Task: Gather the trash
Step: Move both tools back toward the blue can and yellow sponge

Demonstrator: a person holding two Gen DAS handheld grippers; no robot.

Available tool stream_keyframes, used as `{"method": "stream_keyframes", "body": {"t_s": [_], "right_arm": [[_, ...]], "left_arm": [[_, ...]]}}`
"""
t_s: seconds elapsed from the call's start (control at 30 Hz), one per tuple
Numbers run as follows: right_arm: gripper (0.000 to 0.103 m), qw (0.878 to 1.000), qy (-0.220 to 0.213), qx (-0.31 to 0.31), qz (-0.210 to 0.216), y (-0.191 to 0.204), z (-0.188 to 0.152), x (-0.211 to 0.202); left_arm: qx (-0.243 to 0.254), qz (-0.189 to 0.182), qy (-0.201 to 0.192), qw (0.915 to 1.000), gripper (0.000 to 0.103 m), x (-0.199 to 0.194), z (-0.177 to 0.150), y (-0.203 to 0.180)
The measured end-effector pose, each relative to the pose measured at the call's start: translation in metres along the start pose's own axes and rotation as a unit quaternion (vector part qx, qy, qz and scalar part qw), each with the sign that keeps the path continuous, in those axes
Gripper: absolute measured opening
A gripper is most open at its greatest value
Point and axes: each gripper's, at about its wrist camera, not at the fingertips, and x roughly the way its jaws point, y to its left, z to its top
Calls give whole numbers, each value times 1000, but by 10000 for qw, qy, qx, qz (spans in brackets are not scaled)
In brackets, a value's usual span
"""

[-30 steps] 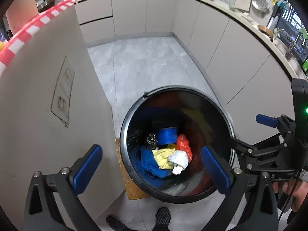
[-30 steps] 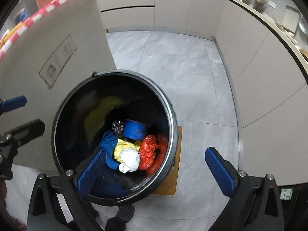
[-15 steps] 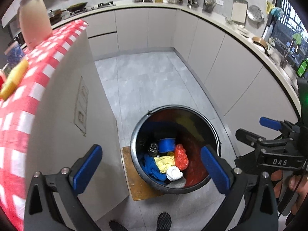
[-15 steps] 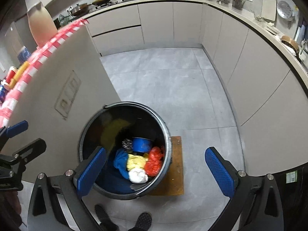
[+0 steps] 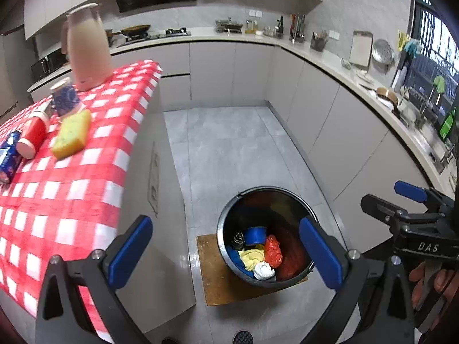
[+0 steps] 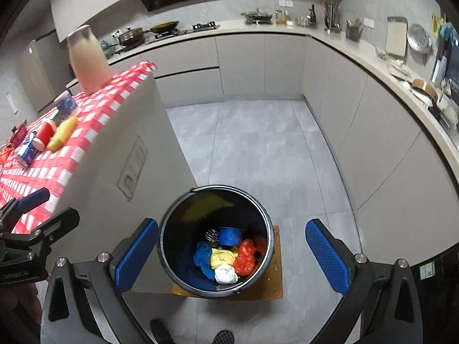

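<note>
Your 2 grippers, left gripper (image 5: pixel 225 248) and right gripper (image 6: pixel 231 255), hung spread and empty; the red can (image 5: pixel 32 140) lay far left, nearer your left.

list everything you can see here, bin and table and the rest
bucket: 1, black, on the floor beside the island
wooden board: 1, brown, under the bucket
trash in bucket: white wad, yellow cloth, blue cloth, red bag, blue tub, dark scrubber
tablecloth: 1, red and white check, on the island
jug: 1, pale pink, far end of the cloth
sponge: 1, yellow, on the cloth
red cup: 1, lying on the cloth
blue patterned cup: 1, near the jug
blue can: 1, lying at the cloth's left edge
left gripper: open, empty
right gripper: open, empty
</note>
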Motion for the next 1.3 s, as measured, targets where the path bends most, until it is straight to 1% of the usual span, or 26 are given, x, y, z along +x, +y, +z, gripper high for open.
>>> {"method": "stream_keyframes", "body": {"t_s": [0.07, 0.2, 0.33, 0.47, 0.6, 0.8, 1.03, 1.13, 1.3], "right_arm": [[103, 10000, -74, -65, -13, 11, 3, -10], [103, 9997, -202, -143, 12, 35, 6, -22], [103, 9994, -275, -191, 92, 64, 11, -29], [103, 9987, -358, -286, 218, 100, 16, -35], [103, 9974, -423, -475, 343, 140, 20, -39], [103, 9945, -500, -732, 563, 199, 26, -43], [103, 9896, -596, -1037, 802, 270, 30, -40], [103, 9885, -599, -1110, 837, 295, 31, -36], [103, 9883, -602, -1145, 806, 325, 37, -26]], "left_arm": [[-40, 23, -86, 10000, 103, -9, 0, 7], [-73, 190, -228, 9995, 103, -29, 2, 31], [-274, 303, -360, 9985, 103, -46, 3, 67], [-582, 374, -576, 9959, 103, -65, -1, 109], [-830, 465, -682, 9931, 103, -79, -9, 146], [-1040, 775, -796, 9883, 103, -97, -18, 202], [-1064, 1086, -841, 9848, 103, -104, -24, 257], [-1076, 1113, -822, 9845, 103, -100, -23, 278], [-995, 1119, -778, 9857, 102, -91, -18, 303]]}}
